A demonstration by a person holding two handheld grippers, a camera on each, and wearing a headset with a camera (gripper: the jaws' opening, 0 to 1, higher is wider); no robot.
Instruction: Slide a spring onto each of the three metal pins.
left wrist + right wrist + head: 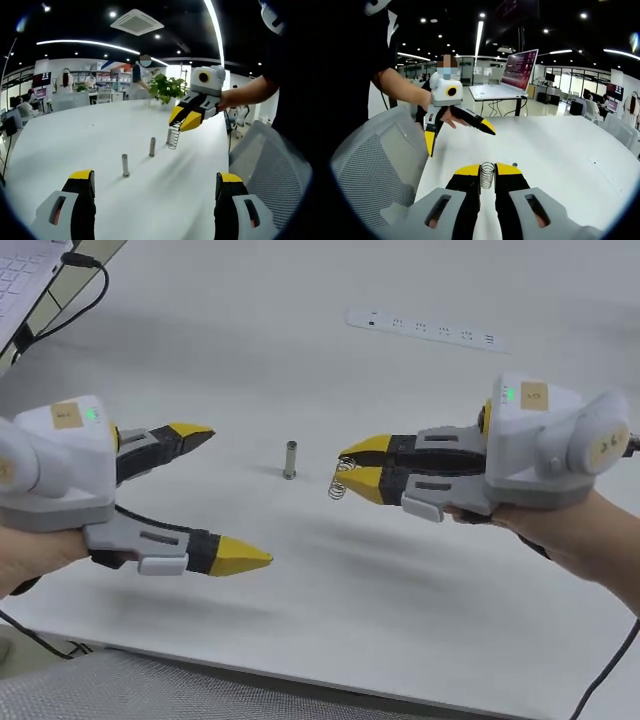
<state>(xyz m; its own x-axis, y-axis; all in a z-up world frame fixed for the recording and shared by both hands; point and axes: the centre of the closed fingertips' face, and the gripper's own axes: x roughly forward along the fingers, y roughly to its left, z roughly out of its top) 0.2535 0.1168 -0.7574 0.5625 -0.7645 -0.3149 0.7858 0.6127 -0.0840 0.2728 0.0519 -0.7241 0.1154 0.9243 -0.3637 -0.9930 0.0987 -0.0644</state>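
Spring [341, 480] was pinched at the tips of the right gripper [352, 467], near an upright pin [290, 459] on the worktop [420, 590]; left gripper [236, 494] gaped wide, empty. Risk: the shallow hold could let the spring tilt, snag the pin top and pop free.

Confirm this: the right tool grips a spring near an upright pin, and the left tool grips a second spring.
Wrong on the left tool: it is open and holds nothing, its jaws wide apart in the left gripper view. The rest stands: the right tool grips a spring near an upright pin.
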